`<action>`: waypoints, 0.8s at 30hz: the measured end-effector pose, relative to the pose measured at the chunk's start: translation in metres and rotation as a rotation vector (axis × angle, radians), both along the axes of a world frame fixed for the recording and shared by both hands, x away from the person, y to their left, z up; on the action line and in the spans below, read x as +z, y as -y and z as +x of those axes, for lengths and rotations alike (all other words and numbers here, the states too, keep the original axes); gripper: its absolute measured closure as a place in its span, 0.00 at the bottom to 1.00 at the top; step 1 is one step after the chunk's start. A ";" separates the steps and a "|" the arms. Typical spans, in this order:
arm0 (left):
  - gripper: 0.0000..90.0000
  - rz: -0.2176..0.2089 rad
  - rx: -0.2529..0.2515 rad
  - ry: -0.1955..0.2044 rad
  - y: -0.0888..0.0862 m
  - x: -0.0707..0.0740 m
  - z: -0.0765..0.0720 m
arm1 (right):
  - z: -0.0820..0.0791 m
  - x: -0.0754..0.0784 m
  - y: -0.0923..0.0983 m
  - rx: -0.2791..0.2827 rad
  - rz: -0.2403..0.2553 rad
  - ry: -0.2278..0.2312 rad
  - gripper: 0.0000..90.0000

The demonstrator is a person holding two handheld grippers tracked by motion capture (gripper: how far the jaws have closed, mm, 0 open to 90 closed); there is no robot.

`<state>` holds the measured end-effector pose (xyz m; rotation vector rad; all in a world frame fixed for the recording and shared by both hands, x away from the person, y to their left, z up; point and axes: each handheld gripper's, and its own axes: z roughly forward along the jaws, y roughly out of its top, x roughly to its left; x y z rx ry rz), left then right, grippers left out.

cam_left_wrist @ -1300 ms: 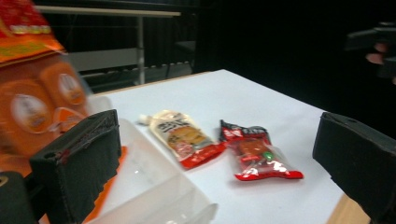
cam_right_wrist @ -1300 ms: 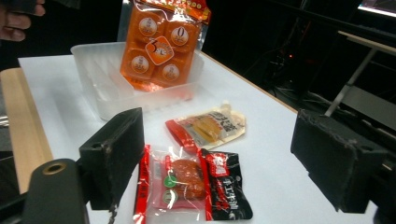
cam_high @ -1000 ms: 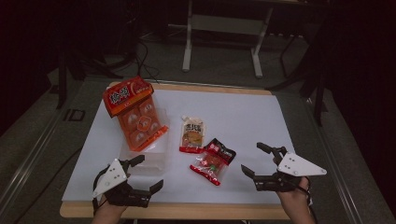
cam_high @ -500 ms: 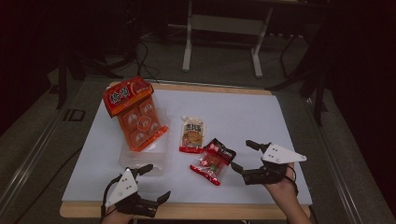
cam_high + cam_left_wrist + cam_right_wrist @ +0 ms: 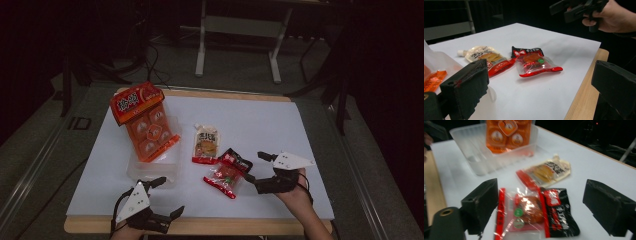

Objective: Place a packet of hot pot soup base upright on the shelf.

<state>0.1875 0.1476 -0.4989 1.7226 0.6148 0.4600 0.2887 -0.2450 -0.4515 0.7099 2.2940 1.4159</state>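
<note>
Right gripper [image 5: 256, 167] gapes beside the red snack packet [image 5: 227, 173] — apart.

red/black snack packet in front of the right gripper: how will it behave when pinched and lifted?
The red and black snack packet looks like thin glossy film, so it will probably crumple and may slip between the pads. One round lump sits mid-pack, so a hold on the flat edge seal would likely let it sag. It lies flat, unlikely to roll. The right gripper stands open beside it.

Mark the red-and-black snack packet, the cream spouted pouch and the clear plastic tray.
red-and-black snack packet [image 5: 531, 213], right gripper view, clear window.
cream spouted pouch [image 5: 206, 144], high view, middle.
clear plastic tray [image 5: 471, 152], right gripper view, near wall.
</note>
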 end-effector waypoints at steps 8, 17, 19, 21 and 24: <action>0.02 0.021 -0.011 0.013 0.002 -0.001 -0.002 | 0.017 -0.017 0.003 -0.009 -0.026 -0.033 0.20; 0.02 0.024 -0.022 -0.010 0.003 -0.002 -0.001 | 0.042 -0.035 -0.003 -0.006 -0.082 -0.078 0.31; 0.02 0.029 -0.020 -0.006 0.004 -0.002 -0.001 | 0.049 -0.039 -0.004 -0.008 -0.084 -0.095 0.33; 0.02 0.029 -0.023 -0.010 0.005 -0.002 -0.001 | 0.054 -0.044 -0.006 -0.010 -0.082 -0.119 0.33; 0.02 0.035 -0.023 -0.010 0.005 -0.003 -0.001 | 0.060 -0.052 -0.007 -0.024 -0.105 -0.135 0.35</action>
